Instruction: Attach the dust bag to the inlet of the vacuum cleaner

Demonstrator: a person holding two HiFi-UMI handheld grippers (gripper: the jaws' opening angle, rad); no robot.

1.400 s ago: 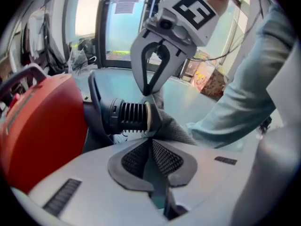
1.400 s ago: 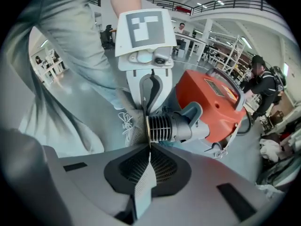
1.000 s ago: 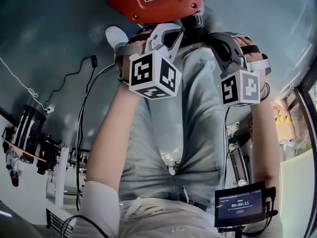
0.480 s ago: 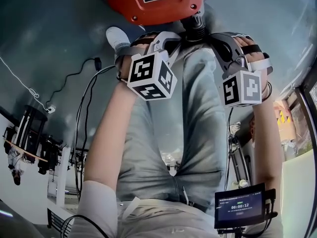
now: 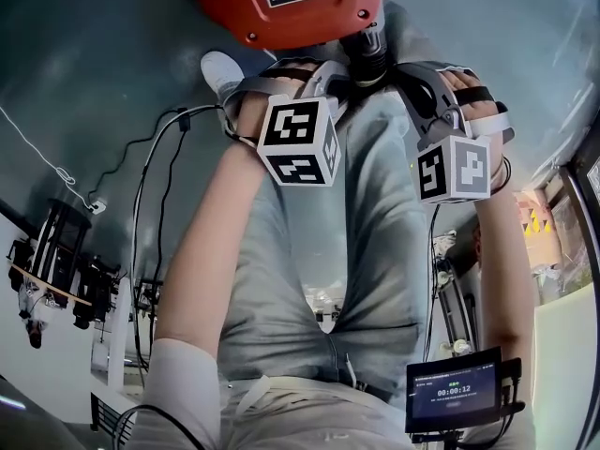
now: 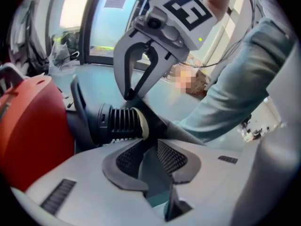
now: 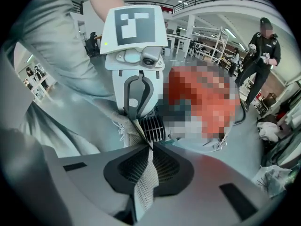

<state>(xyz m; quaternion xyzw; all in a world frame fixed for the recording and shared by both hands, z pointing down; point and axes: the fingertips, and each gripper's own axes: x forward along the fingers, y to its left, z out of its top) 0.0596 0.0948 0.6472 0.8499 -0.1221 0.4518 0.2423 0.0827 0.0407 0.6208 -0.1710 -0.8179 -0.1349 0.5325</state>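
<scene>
Left tongs [image 6: 149, 158] shifted right, opening around dust bag [image 7: 145, 180], above grey floor [image 5: 84, 73].

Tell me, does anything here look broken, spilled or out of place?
Nothing spilled or broken. The dust bag is just a crumpled strip pinched in the right gripper, beside the vacuum's ribbed inlet.

Red vacuum cleaner [image 5: 281, 7] lies far centre. Its black ribbed inlet [image 6: 120, 124] juts nearward, with the grey mesh dust bag [image 7: 126, 126] bunched at its tip — not yet on.
</scene>
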